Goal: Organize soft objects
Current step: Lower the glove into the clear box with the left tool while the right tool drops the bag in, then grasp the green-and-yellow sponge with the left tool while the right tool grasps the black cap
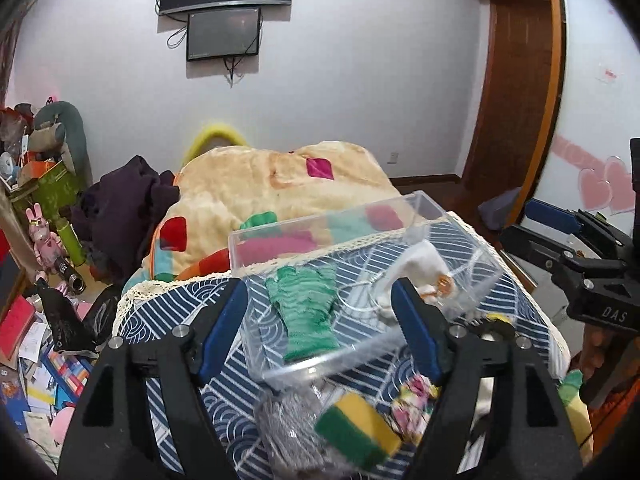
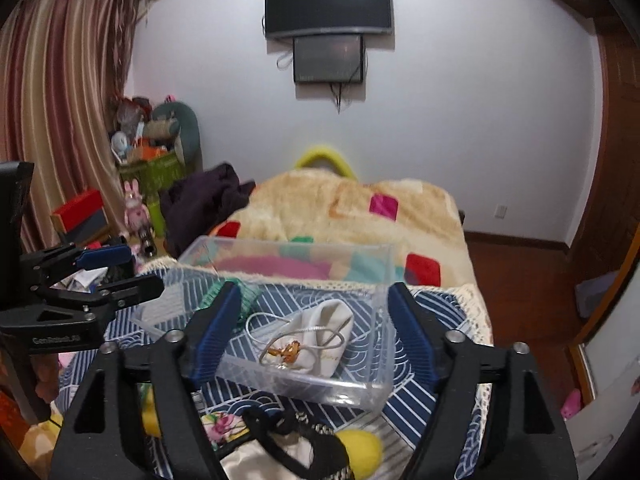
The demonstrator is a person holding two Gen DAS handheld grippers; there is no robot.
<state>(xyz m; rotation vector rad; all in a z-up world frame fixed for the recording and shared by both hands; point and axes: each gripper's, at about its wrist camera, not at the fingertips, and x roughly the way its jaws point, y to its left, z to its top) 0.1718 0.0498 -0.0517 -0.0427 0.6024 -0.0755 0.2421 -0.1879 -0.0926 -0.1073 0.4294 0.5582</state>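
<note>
Left gripper (image 1: 320, 320): jaws spread wide, nothing between the pads; its base is cut off by the bottom edge.
Right gripper (image 2: 314, 330): jaws apart, empty.
Clear bin (image 1: 256, 236): one, centre of both views, on the blue patterned cloth (image 1: 160, 316).
In the bin: one green glove (image 1: 308, 312) lying flat; one white pouch (image 2: 320, 332) with a cord and a gold charm.
Glove in the right view: mostly hidden behind the left finger.
Lower frame, outside the bin: one yellow-green sponge (image 1: 356, 436), blurred; one grey knit piece (image 1: 284, 432), hard to read; one floral cloth (image 2: 222, 428); one yellow ball (image 2: 360, 452), partly cut off.
Screens (image 2: 328, 4): two, upper centre.
</note>
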